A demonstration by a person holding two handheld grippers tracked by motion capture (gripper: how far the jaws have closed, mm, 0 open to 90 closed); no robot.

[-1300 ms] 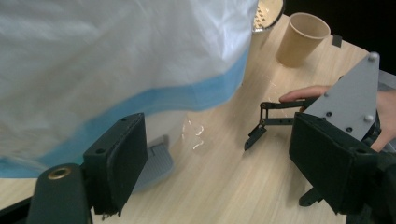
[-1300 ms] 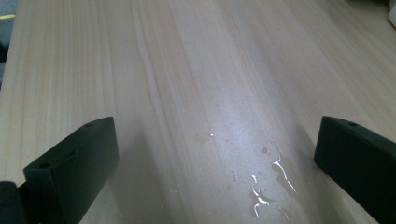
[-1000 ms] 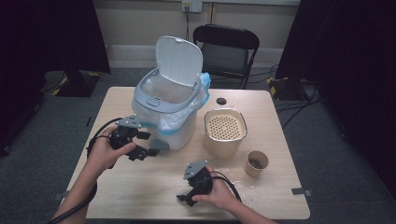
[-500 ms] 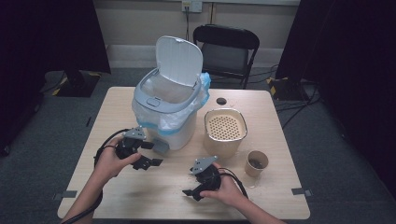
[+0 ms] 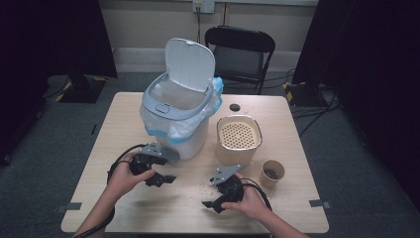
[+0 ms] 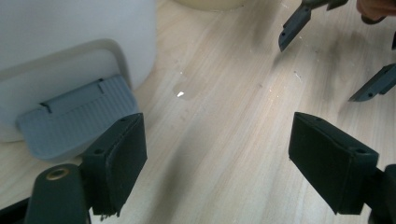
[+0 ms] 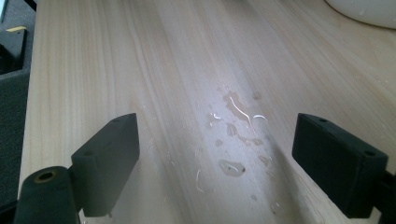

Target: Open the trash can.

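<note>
My left gripper [image 5: 167, 179] hangs low over the table in front of the white pedal bin [image 5: 178, 119], whose lid stands up. Its jaws are open with nothing between them. In the left gripper view the bin's grey foot pedal [image 6: 77, 116] lies just beyond the left pad [image 6: 123, 158], apart from it. My right gripper [image 5: 212, 204] is near the table's front edge, open over bare wood. Its jaws have just been closing a little with nothing between them. Water droplets [image 7: 233, 135] lie on the wood ahead of them.
A beige container with a perforated top [image 5: 238, 139] stands right of the bin. A small paper cup [image 5: 272, 172] sits at its right. Dark specks [image 5: 195, 191] are scattered between the hands. A black chair [image 5: 240, 52] stands behind the table.
The left hand has come down and toward the near side, in front of the bin. The right hand has shifted to the right.
</note>
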